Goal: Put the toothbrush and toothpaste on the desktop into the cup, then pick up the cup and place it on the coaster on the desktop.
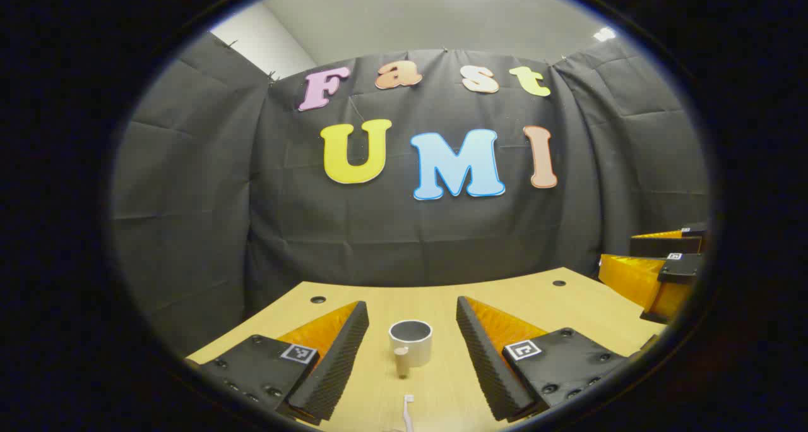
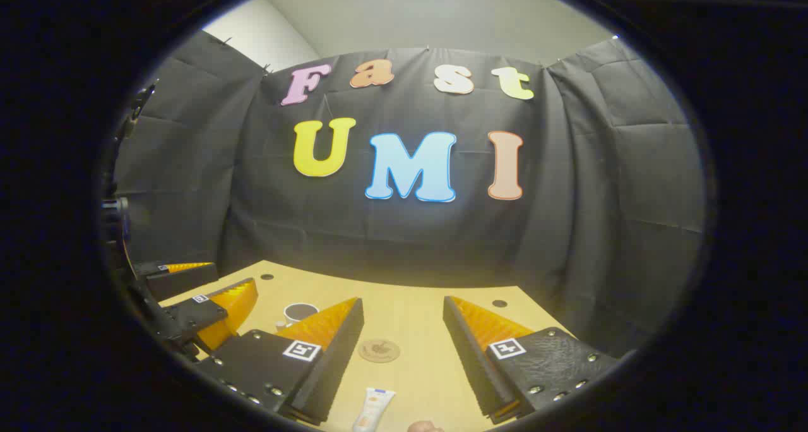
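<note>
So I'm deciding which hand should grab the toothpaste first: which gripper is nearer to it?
Right. The toothpaste lies on the table just ahead of the right gripper, between its open fingers. The left gripper faces the cup and toothbrush instead.

Open left claw, cup, toothbrush

Both tongs, left and right, hover level with fingers spread wide, gripping nothing.

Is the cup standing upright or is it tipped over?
Upright. In the left gripper view the cup stands on the desktop with its round opening facing up.
</note>
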Available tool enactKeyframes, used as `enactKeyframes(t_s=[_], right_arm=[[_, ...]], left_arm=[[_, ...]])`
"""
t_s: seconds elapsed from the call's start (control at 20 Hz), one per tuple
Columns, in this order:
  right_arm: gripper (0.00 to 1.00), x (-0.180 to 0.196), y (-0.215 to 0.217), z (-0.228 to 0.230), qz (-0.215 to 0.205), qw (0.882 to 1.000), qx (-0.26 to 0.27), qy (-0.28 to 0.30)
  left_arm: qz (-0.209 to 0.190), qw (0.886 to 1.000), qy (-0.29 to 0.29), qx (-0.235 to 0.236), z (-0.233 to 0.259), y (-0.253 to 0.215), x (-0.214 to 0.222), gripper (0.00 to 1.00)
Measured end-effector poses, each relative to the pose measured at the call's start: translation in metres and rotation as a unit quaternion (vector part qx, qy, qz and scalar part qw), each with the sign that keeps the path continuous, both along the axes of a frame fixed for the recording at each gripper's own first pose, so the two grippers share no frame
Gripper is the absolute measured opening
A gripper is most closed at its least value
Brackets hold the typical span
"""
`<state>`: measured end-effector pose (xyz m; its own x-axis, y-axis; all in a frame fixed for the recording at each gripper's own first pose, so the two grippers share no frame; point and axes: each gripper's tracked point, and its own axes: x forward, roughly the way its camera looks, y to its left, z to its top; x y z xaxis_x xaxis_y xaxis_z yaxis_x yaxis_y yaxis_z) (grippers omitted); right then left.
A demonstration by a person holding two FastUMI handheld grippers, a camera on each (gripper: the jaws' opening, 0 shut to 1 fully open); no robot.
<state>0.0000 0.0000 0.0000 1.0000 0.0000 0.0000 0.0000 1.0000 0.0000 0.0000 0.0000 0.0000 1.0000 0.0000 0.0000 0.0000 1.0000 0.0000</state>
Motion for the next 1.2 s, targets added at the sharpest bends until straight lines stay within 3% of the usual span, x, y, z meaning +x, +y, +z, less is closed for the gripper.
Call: enactKeyframes(t_s=[0.75,1.0,1.2], right_arm=[[0.82,0.001,0.006,-0.013,0.021,0.999,0.01,0.043],[0.82,0.008,0.013,-0.046,0.029,0.993,0.02,0.11],[0.82,0.012,0.019,-0.088,0.04,0.98,0.027,0.194]], left_arm=[[0.002,1.0,0.026,-0.006,-0.021,0.0,0.006,0.92],[-0.004,0.995,0.096,-0.02,-0.073,0.0,0.018,0.92],[-0.004,0.984,0.177,-0.035,-0.124,0.001,0.027,0.92]])
